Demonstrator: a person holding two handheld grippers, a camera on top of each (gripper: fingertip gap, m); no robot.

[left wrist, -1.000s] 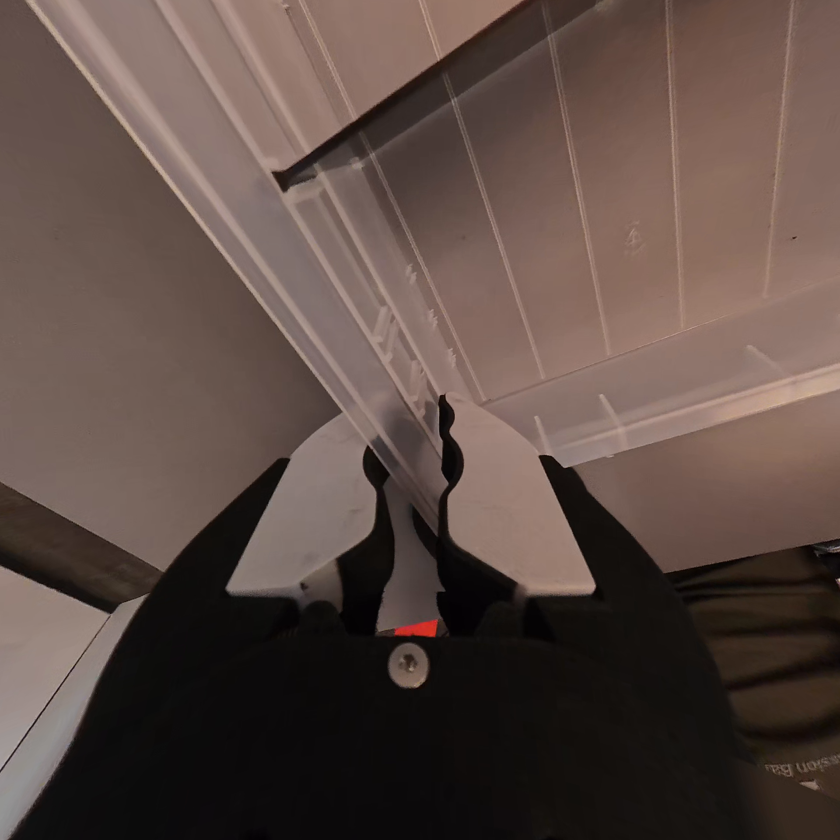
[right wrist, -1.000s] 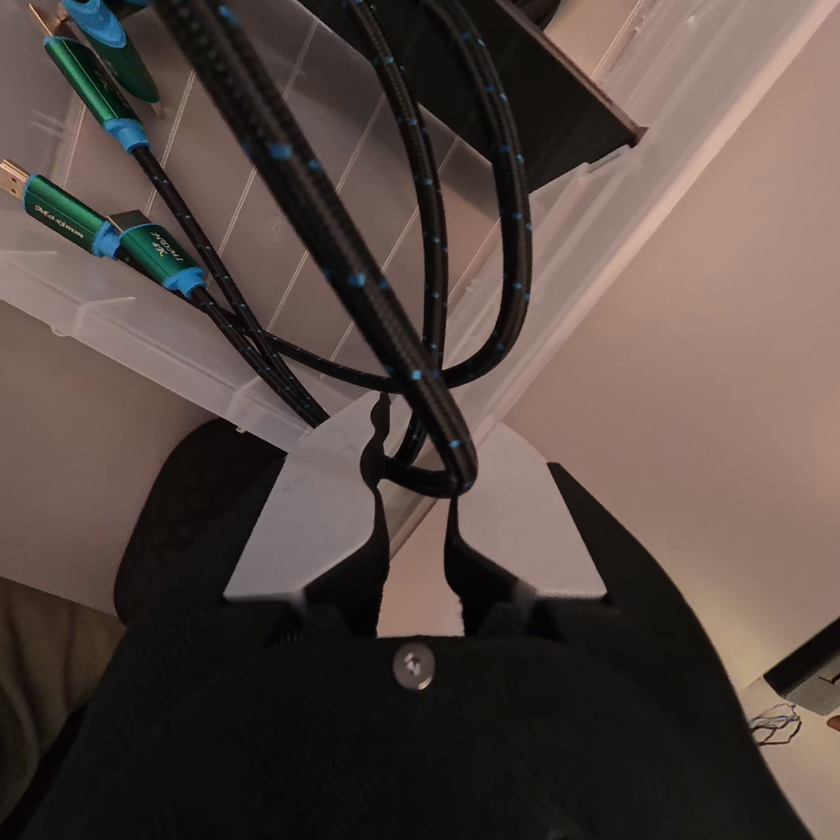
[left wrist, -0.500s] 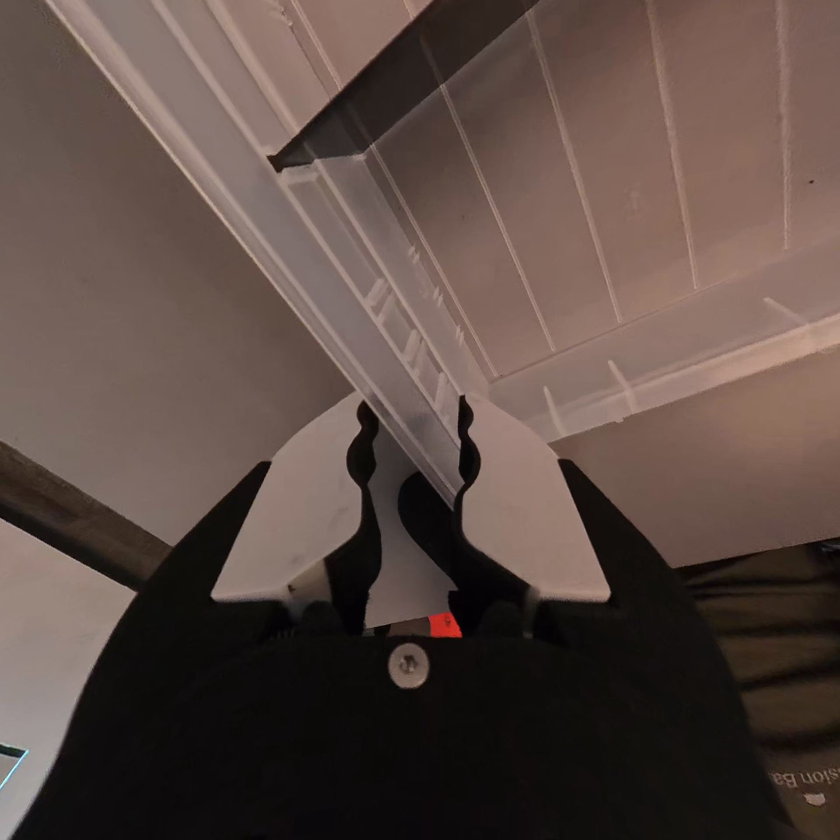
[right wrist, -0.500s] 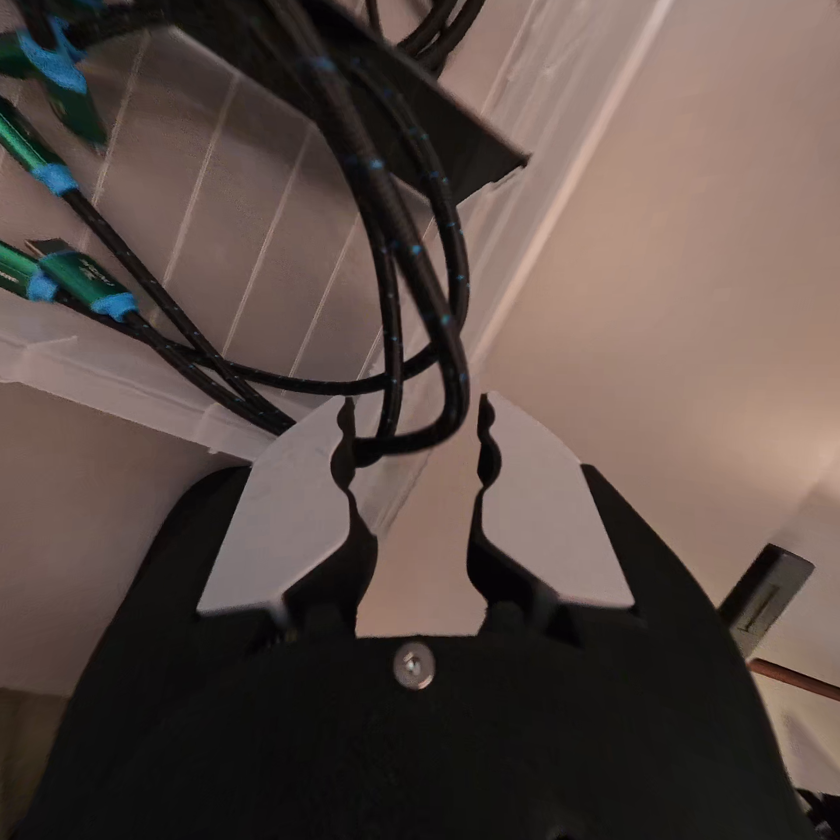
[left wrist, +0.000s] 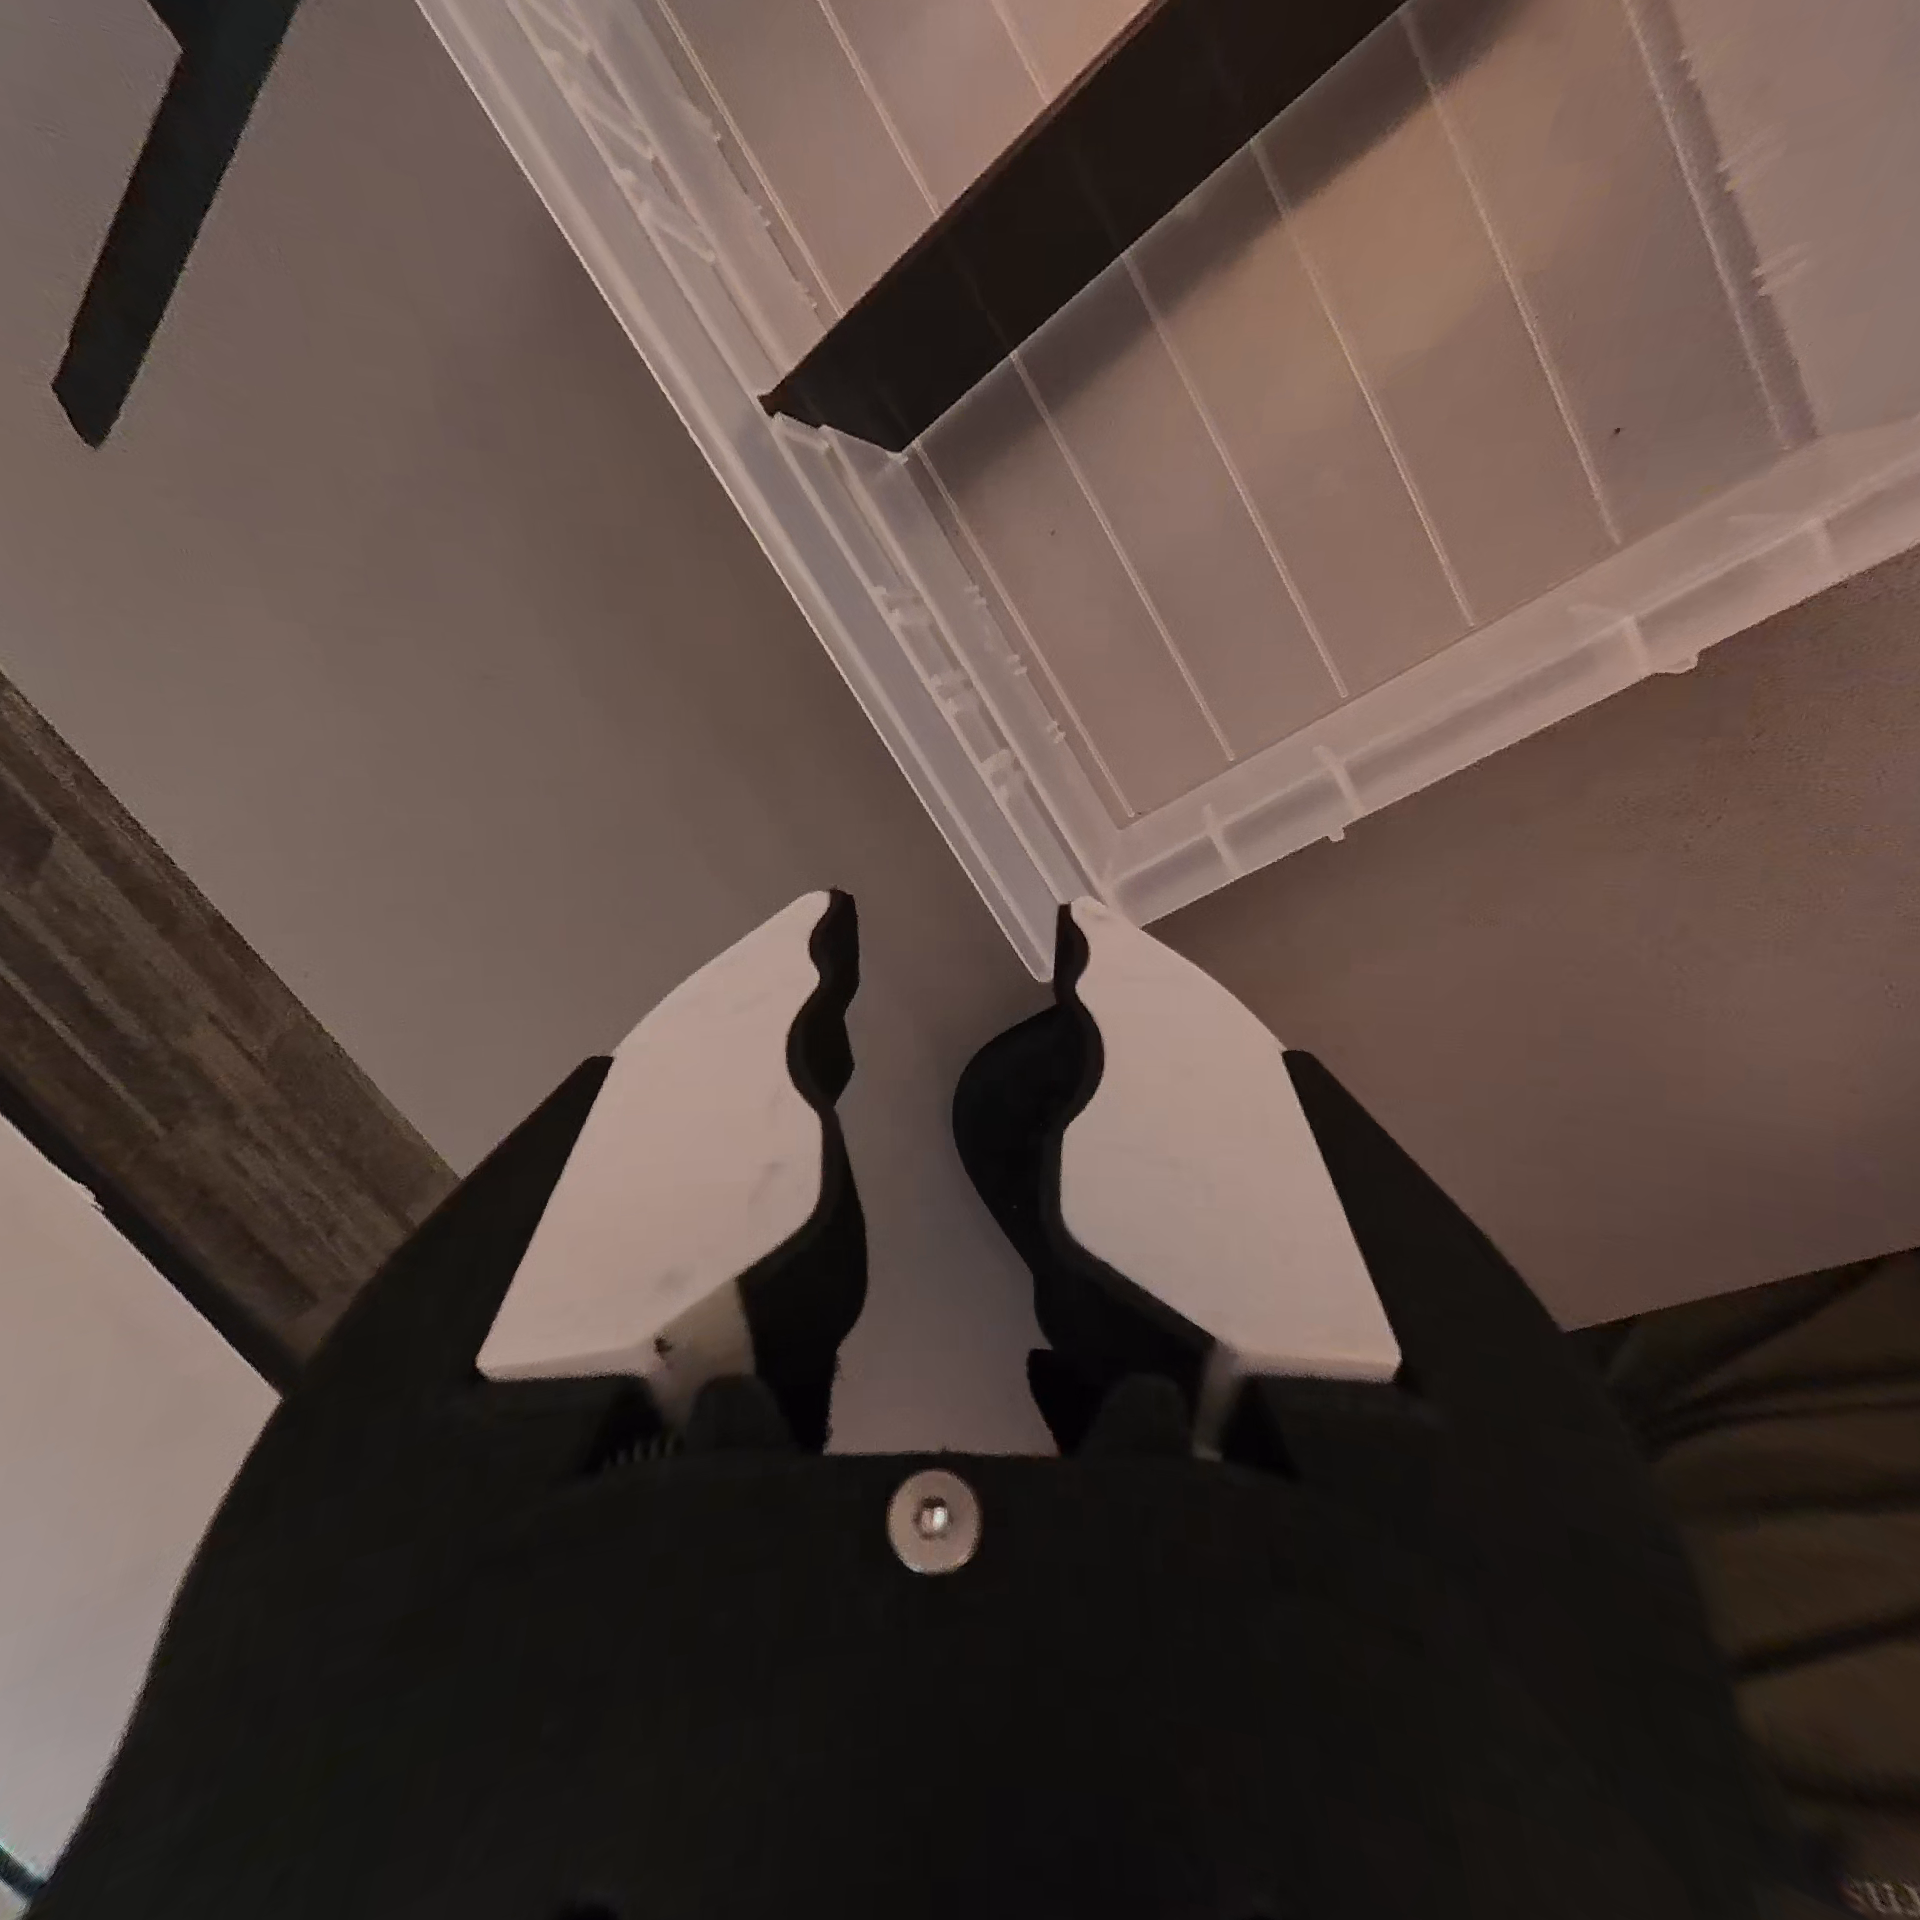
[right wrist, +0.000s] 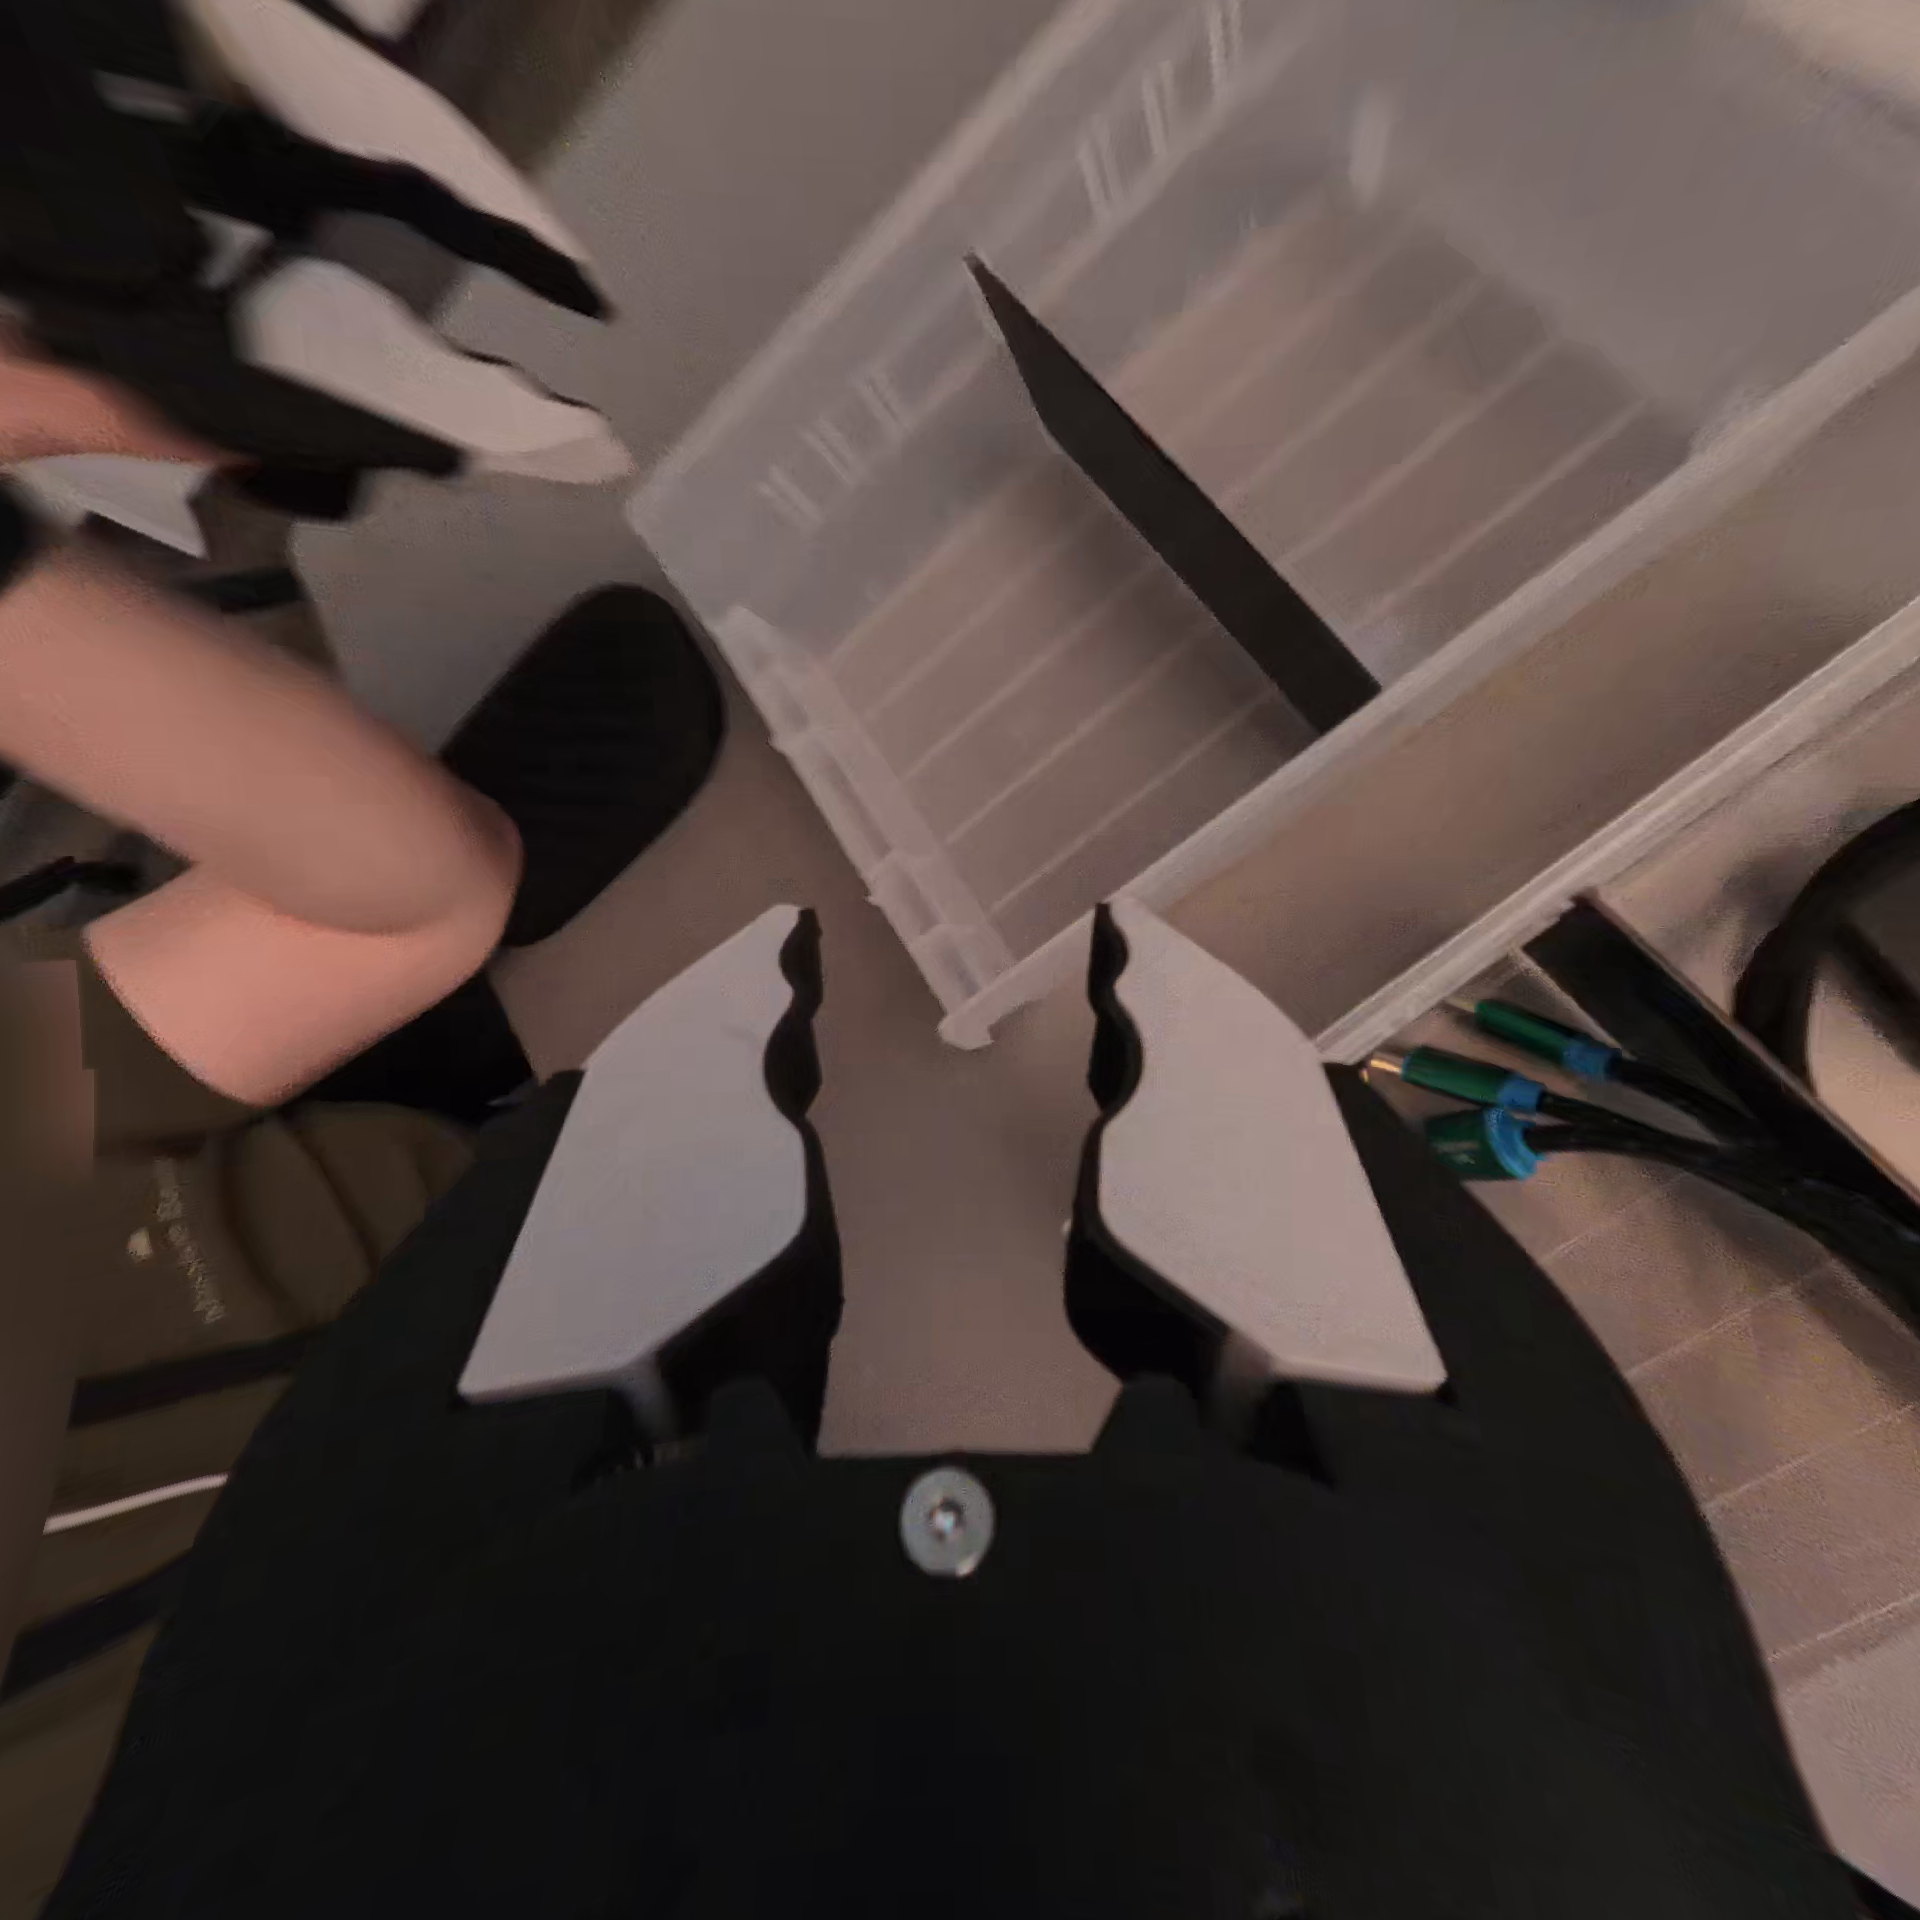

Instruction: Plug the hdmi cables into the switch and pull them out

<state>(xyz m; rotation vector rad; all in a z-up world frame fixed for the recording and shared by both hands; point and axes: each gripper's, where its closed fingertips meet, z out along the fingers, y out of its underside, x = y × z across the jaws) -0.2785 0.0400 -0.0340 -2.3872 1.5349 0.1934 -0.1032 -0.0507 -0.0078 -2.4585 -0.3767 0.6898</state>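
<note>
Beside the near corner of a clear plastic bin [left wrist: 1299, 582], the left tool [left wrist: 951, 914] hangs with its jaws spread and nothing between them; its right fingertip [left wrist: 1075, 920] sits just at the bin's corner. A dark flat panel [left wrist: 997, 281] stands inside the bin. Over the pale worktop [right wrist: 940, 1226], the right tool [right wrist: 951, 920] is likewise spread and empty, the bin's corner between its tips. To its right, the hdmi cables [right wrist: 1662, 1143] lie with green plugs and blue collars, by the bin's wall. Whether the panel is the switch, I cannot tell.
</note>
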